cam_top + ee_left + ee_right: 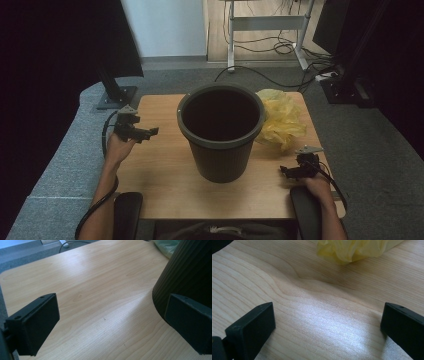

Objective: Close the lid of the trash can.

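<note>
The yellow plastic bag (281, 119) is lying crumpled on the far right part of the wooden table (165, 170), touching the right side of the dark ribbed bin (221, 131), which is standing upright at the table's centre. The right gripper (292, 172) is resting near the front right edge, jaws spread wide and holding nothing. In the right gripper view the bag (354, 248) is sitting ahead of the jaws and slightly to the right, well apart from them, with bare table (317, 315) between. The left gripper (145, 134) is hovering left of the bin, jaws likewise wide and empty, with the bin wall (186, 272) just beside its right jaw. The bin is blocking the left gripper's path to the bag, so the right gripper is the nearer one; judged from this, the coming move is a forward reach by the right gripper
</note>
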